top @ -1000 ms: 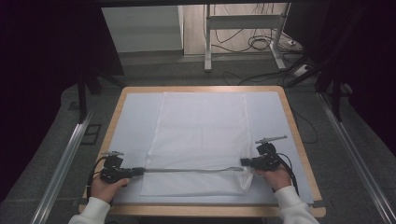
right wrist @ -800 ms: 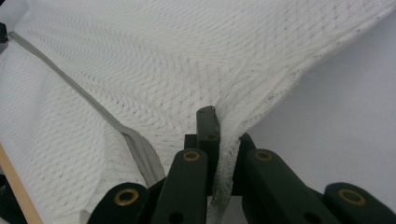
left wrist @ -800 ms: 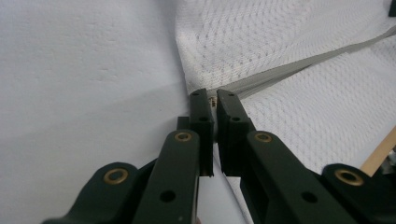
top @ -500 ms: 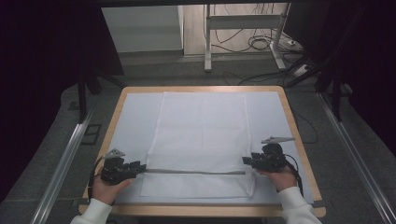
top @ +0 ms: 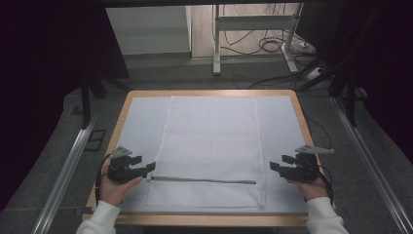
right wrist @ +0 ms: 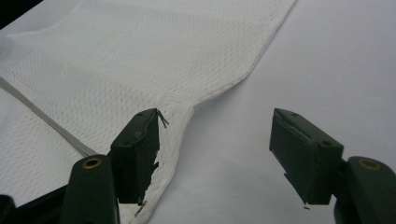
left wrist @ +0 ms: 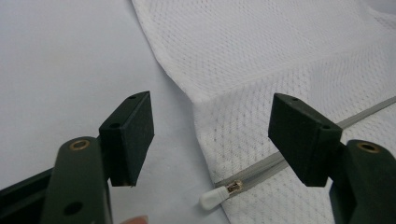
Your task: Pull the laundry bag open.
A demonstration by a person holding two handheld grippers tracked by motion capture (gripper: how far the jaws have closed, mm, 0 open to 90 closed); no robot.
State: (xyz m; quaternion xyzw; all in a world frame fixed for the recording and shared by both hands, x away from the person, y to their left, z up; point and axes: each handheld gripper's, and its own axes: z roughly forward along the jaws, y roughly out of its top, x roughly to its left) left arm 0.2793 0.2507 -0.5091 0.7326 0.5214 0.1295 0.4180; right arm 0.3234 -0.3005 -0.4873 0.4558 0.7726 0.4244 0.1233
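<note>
The mesh bag [top: 210,146] lay flat on the tabletop [top: 141,122]. The left tool [top: 146,168] and the right tool [top: 276,166] flanked the bag's zipper [top: 202,180]. Both had just been opening and gripped nothing.

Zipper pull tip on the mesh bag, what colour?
White zipper pull tip, clearest in the left gripper view.

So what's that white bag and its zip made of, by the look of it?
The mesh laundry bag looks like matte white synthetic netting, going by its fine regular holes. The zipper looks like grey woven tape, and its puller like smooth white plastic or rubber.

Grey floor [top: 58,146]; cables [top: 268,46]; dark surrounds
</note>
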